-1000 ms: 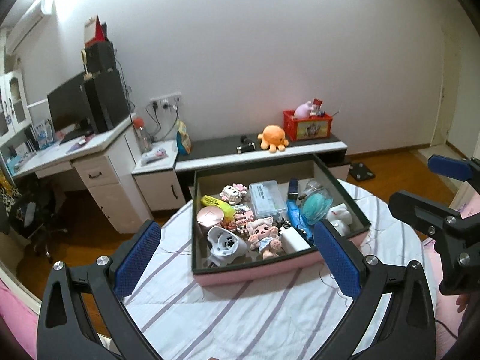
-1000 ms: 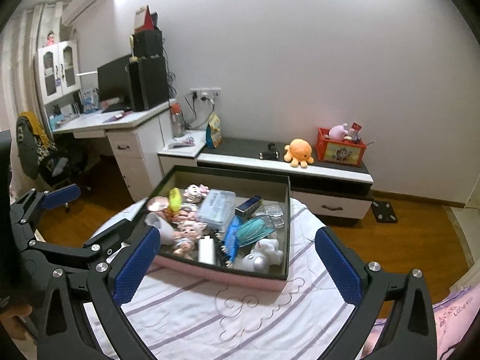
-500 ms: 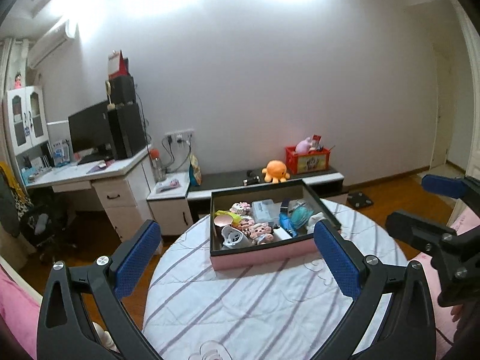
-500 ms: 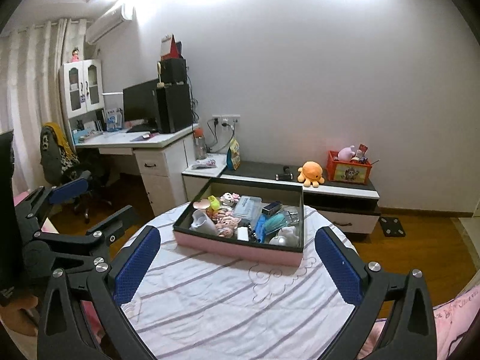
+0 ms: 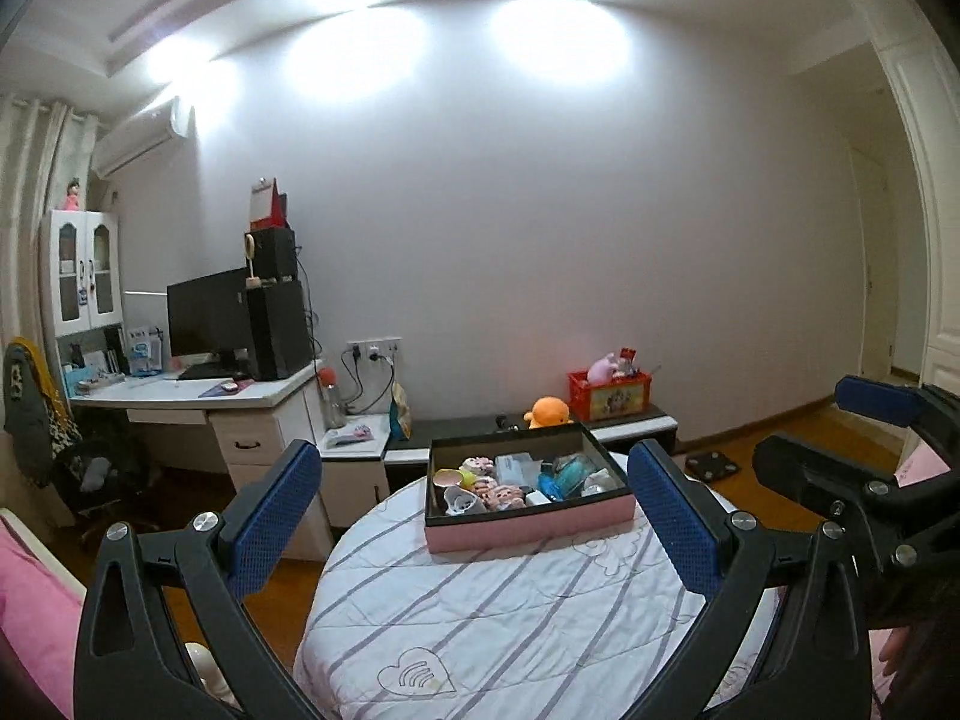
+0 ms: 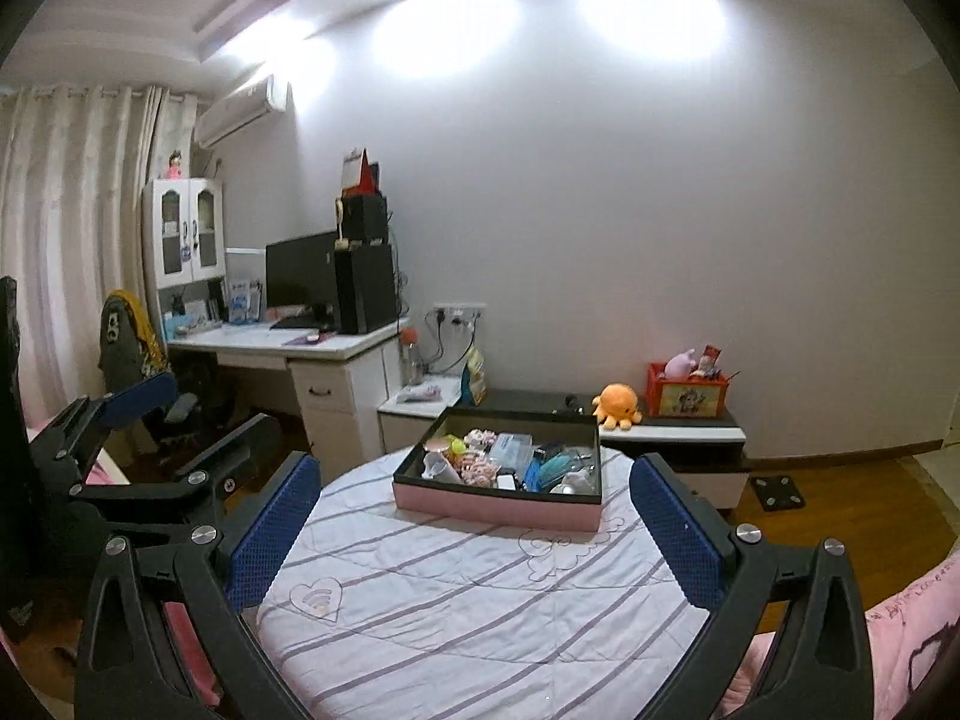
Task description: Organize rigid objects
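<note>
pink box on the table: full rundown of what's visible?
The pink box is a shallow rectangular tray, open on top, with pale pink outer walls, a dark rim and dark inner walls; it looks like cardboard. It sits flat on the striped cloth of the round table, toward the far edge. It is packed with small items, among them a white cup, pink figurines, a clear plastic case and teal and blue pieces. Neither claw touches it.

Grippers: two, left gripper (image 5: 474,516) and right gripper (image 6: 474,531), four blue-padded fingers (image 5: 276,516) in all. Ahead of the fingers: round counter (image 6: 456,600), one; pink box (image 6: 498,504) of small items, one, contents too crowded to count. Beyond: orange octopus plush (image 6: 618,403), one; red crate (image 6: 687,397), one; monitor (image 6: 300,276), one.
</note>
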`<state>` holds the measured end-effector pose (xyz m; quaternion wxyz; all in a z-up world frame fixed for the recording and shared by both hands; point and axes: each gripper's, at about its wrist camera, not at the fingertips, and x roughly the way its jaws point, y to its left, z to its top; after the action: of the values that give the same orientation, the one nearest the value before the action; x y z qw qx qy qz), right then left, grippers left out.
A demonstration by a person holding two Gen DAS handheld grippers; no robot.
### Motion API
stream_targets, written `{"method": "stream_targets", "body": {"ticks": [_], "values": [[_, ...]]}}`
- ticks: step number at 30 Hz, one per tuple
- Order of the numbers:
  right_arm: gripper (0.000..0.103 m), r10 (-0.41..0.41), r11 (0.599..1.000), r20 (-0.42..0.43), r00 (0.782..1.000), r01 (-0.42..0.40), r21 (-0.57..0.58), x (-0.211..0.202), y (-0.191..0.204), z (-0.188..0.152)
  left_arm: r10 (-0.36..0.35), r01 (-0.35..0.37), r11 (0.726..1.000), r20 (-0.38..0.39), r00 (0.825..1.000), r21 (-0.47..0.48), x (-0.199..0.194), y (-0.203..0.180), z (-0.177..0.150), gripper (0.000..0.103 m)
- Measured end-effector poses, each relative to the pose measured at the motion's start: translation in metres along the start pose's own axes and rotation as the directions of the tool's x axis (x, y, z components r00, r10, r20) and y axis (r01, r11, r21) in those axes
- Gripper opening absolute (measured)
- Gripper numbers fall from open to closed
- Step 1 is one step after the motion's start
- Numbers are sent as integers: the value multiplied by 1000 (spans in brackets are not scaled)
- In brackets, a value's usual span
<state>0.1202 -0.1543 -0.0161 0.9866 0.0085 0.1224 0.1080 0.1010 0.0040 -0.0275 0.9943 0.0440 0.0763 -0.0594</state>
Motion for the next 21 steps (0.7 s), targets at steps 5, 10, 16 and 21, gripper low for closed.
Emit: {"method": "stream_targets", "body": {"ticks": [5,10,16,21], "values": [[103,-51,998,48,998,53,-42,-18,11,-1,5,-5,1000,23,1000,9,-13,1,4,103],[103,-88,993,89,992,94,-66,-26,16,5,14,-14,1000,43,999,1,-19,3,10,103],[103,-70,996,102,992,75,-55,-20,11,14,17,-16,1000,58,998,-14,-11,5,23,103],[103,-68,996,106,992,74,-51,-13,7,23,17,-16,1000,52,999,-12,4,5,31,103]]}}
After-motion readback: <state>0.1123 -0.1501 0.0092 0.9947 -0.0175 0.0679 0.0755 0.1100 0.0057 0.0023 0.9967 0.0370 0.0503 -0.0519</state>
